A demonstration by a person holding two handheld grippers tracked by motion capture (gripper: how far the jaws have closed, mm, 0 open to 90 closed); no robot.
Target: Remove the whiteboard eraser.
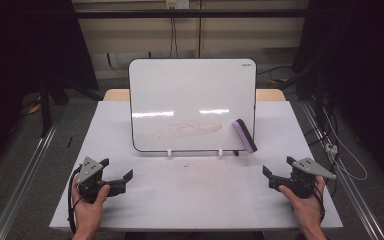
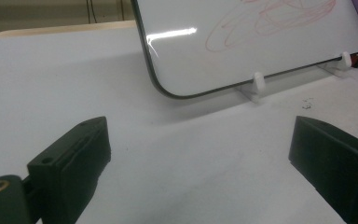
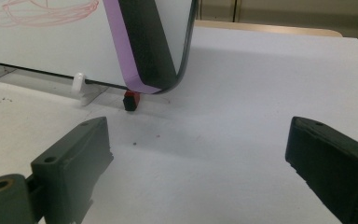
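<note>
A small whiteboard (image 1: pixel 192 95) stands tilted on white clip feet (image 1: pixel 170 153) at the middle of the table, with faint red scribbles (image 1: pixel 187 130) low on its face. A purple and black eraser (image 1: pixel 244 135) clings to the board's lower right corner; it looms close in the right gripper view as the eraser (image 3: pixel 140 42). A red and black marker tip (image 3: pixel 130 100) pokes out under that corner. My left gripper (image 1: pixel 124 179) rests at the table's near left, open and empty. At the near right my right gripper (image 1: pixel 270 177) is open too, holding nothing.
The white table top (image 1: pixel 195 195) has small dark specks (image 1: pixel 186 165) in front of the board. A wooden table edge (image 1: pixel 270 94) shows behind it. Metal rails (image 1: pixel 25 175) run along both sides on the floor, and cables (image 1: pixel 345 160) lie at the right.
</note>
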